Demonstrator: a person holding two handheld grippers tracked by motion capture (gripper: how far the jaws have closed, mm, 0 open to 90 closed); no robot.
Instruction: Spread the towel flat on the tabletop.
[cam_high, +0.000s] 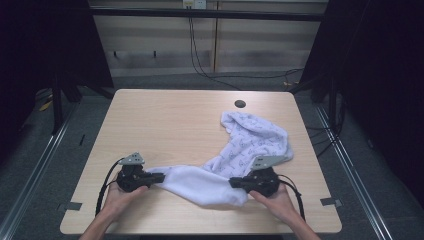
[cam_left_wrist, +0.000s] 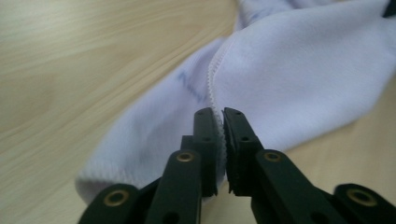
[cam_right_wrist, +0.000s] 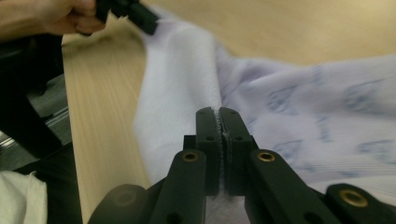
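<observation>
1. A white cloth with small blue prints (cam_high: 250, 142) lies on the wooden table (cam_high: 165, 120), bunched up toward the far right.
2. The left gripper (cam_high: 159, 177) pinches the cloth's stitched edge (cam_left_wrist: 212, 88) tight.
3. The right gripper (cam_high: 234, 183) also bites the edge, jaws closed on it.
4. The cloth sags between them near the front.

Left gripper (cam_high: 159, 177) and right gripper (cam_high: 235, 183) clamp a white cloth (cam_high: 240, 150); wooden table (cam_high: 165, 120).

Light wooden table (cam_high: 165, 120), round dark hole (cam_high: 240, 104) near its far edge, black cables (cam_high: 197, 55) behind
</observation>
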